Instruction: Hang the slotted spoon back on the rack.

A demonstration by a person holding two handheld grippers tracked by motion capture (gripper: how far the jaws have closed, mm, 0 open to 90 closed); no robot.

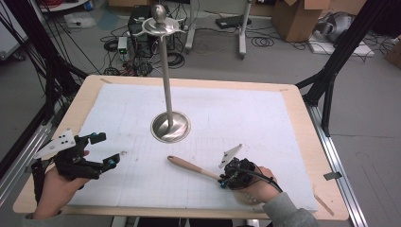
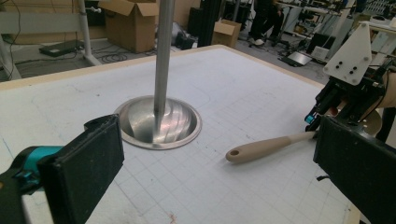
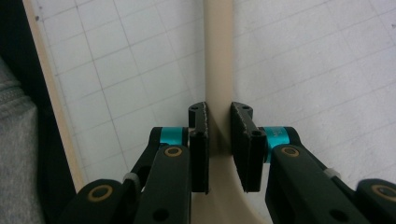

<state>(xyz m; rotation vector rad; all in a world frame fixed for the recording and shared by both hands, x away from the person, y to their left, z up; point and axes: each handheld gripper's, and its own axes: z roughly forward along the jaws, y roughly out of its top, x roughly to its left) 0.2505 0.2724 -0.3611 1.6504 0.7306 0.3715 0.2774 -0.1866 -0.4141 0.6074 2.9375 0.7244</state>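
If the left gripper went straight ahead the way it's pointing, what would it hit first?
Probably the metal stand's base: the left gripper, jaws open, points roughly at it across bare mat. The spatula handle lies off to the right. Depth is uncertain.

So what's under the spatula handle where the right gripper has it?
Under the spatula handle lies the white gridded sheet. The right gripper has shut on it; the jaws hide whether that part touches the sheet.
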